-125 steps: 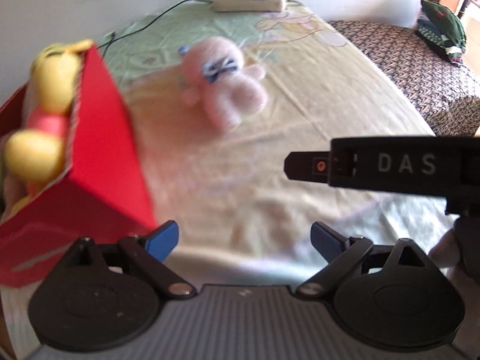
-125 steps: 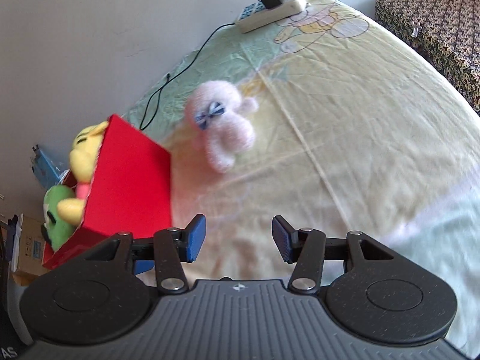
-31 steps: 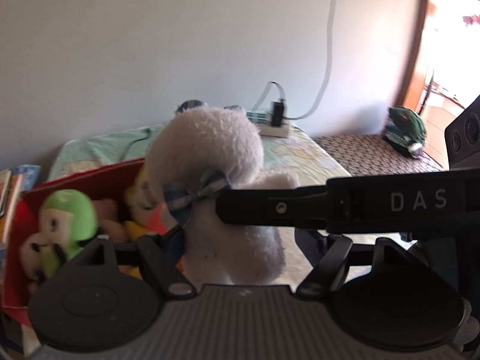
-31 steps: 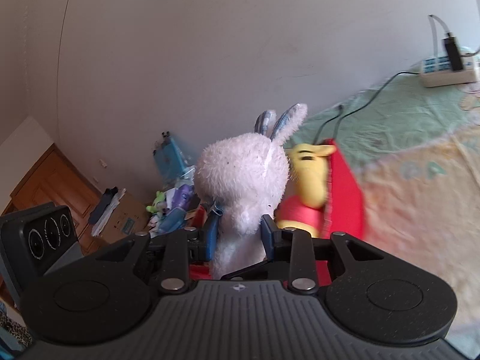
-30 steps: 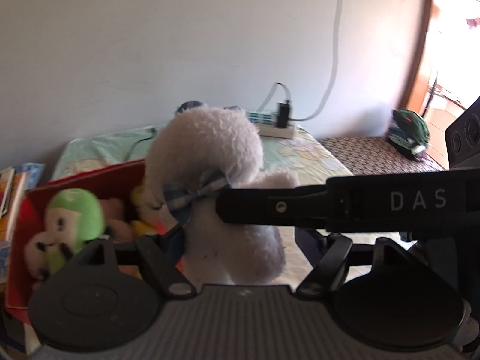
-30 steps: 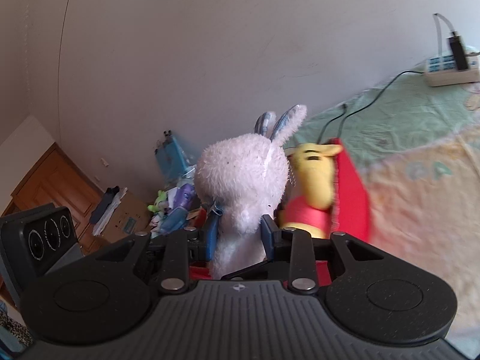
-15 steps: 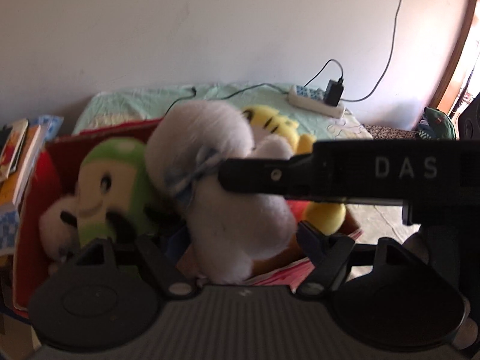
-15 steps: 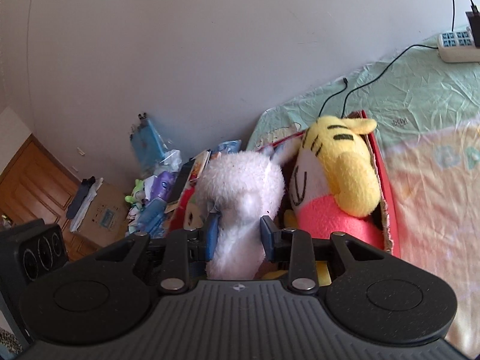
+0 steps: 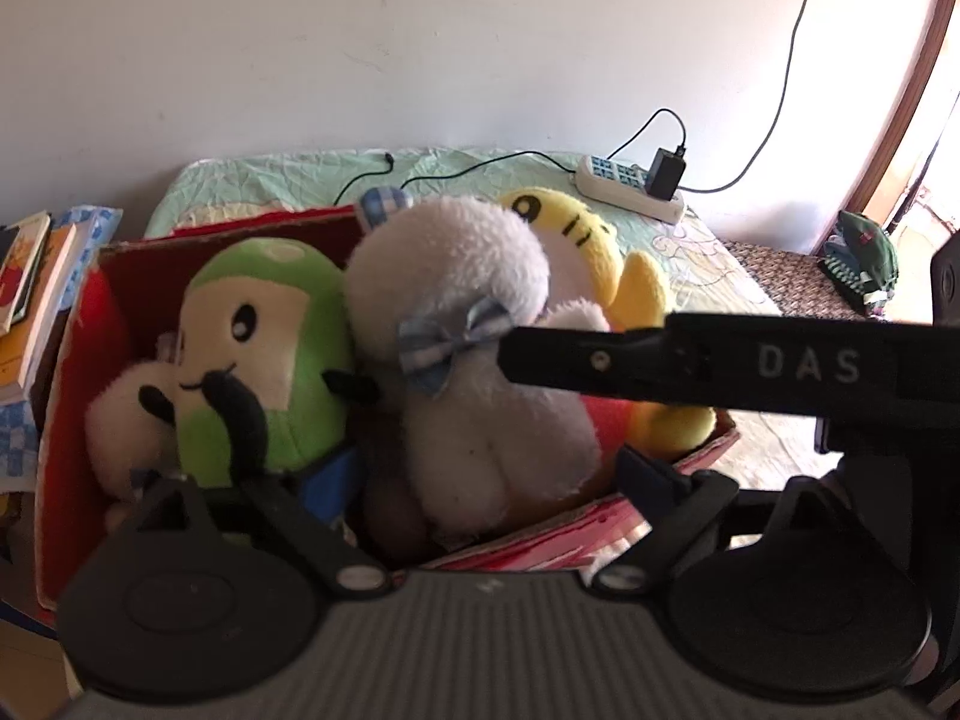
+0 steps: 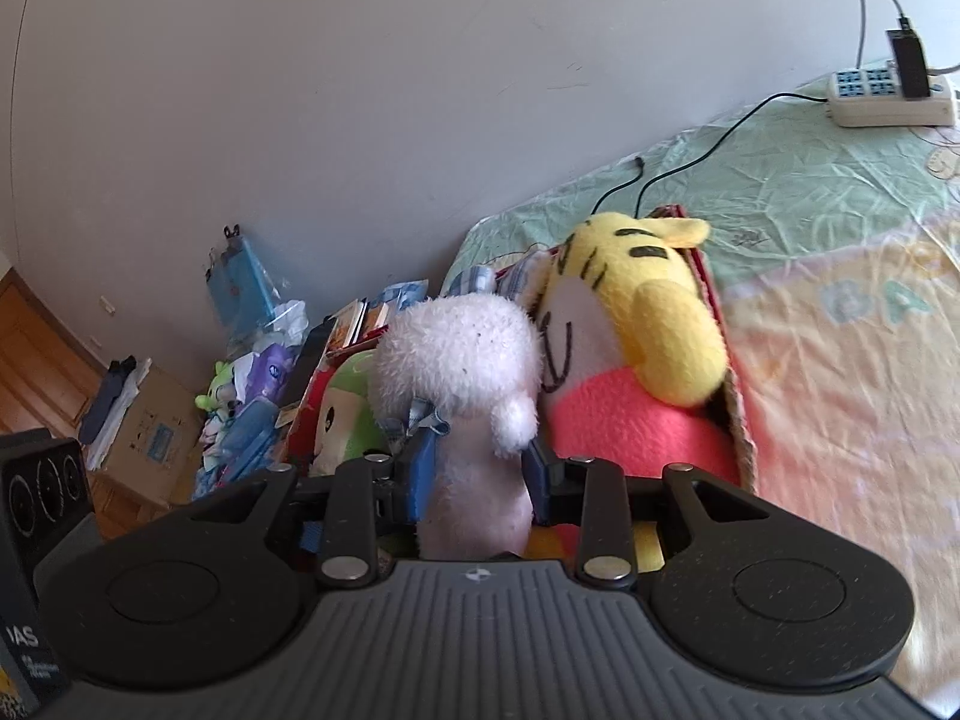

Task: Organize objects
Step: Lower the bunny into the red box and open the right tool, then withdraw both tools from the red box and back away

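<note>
A white plush bunny (image 9: 456, 312) with a checked blue bow stands in the red box (image 9: 78, 360), wedged between a green plush (image 9: 264, 348) and a yellow tiger plush (image 9: 576, 240). My left gripper (image 9: 486, 480) straddles the bunny's lower body. Its jaws are opening, and both blue pads stand off the fur. In the right wrist view, my right gripper (image 10: 480, 471) is closed on the bunny (image 10: 456, 348) at the waist. Its jaws are just starting to open, with the pads still against the body. The right gripper's finger (image 9: 720, 366) crosses the left wrist view.
A small white plush (image 9: 126, 420) lies at the box's left end. The box sits on a bed sheet (image 10: 840, 330) near its edge. Books (image 9: 30, 300) are stacked to the left, and a power strip (image 9: 624, 189) with cables lies behind. Floor clutter (image 10: 252, 372) and a cardboard box (image 10: 150, 438) are beyond.
Both grippers carried the bunny down into the red box among the other plushes. The left jaws then spread wide off its body, while the right still grips it.
</note>
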Available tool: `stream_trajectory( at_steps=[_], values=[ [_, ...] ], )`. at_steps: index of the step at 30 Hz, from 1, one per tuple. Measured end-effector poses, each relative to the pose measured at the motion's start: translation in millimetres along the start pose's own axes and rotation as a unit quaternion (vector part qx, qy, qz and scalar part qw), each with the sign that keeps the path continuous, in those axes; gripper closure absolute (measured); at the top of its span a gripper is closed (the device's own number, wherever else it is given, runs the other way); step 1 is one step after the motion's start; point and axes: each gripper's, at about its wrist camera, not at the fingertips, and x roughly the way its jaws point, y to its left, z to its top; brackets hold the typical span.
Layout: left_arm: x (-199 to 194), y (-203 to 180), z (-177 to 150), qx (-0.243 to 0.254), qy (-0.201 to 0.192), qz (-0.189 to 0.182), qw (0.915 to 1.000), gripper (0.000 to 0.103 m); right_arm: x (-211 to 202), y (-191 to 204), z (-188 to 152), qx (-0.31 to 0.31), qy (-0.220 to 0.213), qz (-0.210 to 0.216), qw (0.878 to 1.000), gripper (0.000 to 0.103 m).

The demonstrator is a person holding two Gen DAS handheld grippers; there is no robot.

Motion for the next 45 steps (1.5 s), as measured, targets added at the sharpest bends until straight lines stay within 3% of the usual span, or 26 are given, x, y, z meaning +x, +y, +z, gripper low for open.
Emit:
stream_trajectory(
  at_steps=[6, 9, 13, 18, 22, 36, 45],
  values=[
    [-10, -7, 5, 0.010, 0.006, 0.003, 0.9999, 0.009, -23, -4, 0, 0.020, -0.031, -0.020, 0.999, 0.056],
    [-17, -17, 7, 0.028, 0.003, 0.030, 0.9992, 0.008, -39, -6, 1, 0.019, -0.054, -0.039, 0.998, 0.050],
    [-21, -33, 12, 0.037, 0.012, 0.057, 0.9976, 0.008, -56, -11, 6, 0.018, -0.070, -0.072, 0.995, 0.050],
    [-22, -56, 17, 0.042, 0.018, 0.085, 0.9953, 0.008, -69, -16, 10, -0.002, -0.075, -0.163, 0.984, 0.049],
    [-18, -77, 18, 0.040, 0.022, 0.098, 0.9941, 0.007, -82, -25, 9, -0.018, -0.076, -0.209, 0.975, 0.043],
    [7, -155, -1, 0.034, 0.028, 0.148, 0.9880, 0.002, -121, -76, -4, -0.032, -0.046, -0.278, 0.959, 0.030],
    [26, -169, -13, 0.001, 0.062, 0.193, 0.9791, 0.002, -130, -97, -7, -0.053, -0.026, -0.283, 0.957, 0.023]
  ],
)
